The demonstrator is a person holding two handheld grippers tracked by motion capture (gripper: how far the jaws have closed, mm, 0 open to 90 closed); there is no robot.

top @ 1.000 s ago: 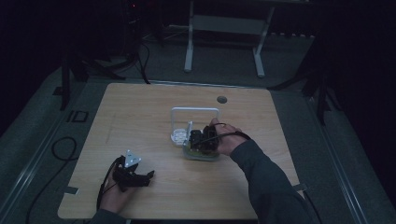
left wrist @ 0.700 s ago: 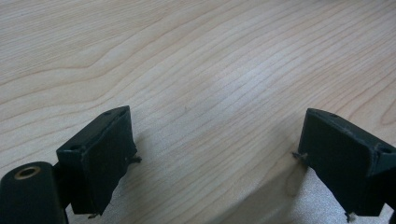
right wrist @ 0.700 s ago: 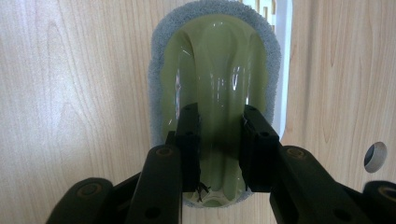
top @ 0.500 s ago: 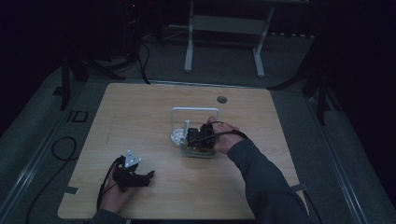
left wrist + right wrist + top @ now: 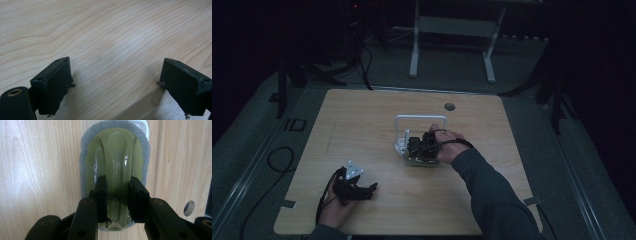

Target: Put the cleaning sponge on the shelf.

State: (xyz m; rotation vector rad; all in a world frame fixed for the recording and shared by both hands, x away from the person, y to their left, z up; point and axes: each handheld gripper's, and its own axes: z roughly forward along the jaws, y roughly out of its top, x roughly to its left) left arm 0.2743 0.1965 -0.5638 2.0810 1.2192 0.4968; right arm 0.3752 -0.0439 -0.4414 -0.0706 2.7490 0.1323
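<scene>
Pale wood counter (image 5: 362, 125) carries a scrubber (image 5: 117, 165), a green ridged handle on a grey pad, lying flat under the right tool (image 5: 117, 200). That tool points down, its jaws pinching the handle's ridge from both sides. A white frame (image 5: 419, 122) stands just beyond it. Bare wood lies open all round, to every edge. Well apart to the near left, the left tool (image 5: 112, 82) rests low over the counter, jaws spread, nothing between. No writing can be read.
</scene>
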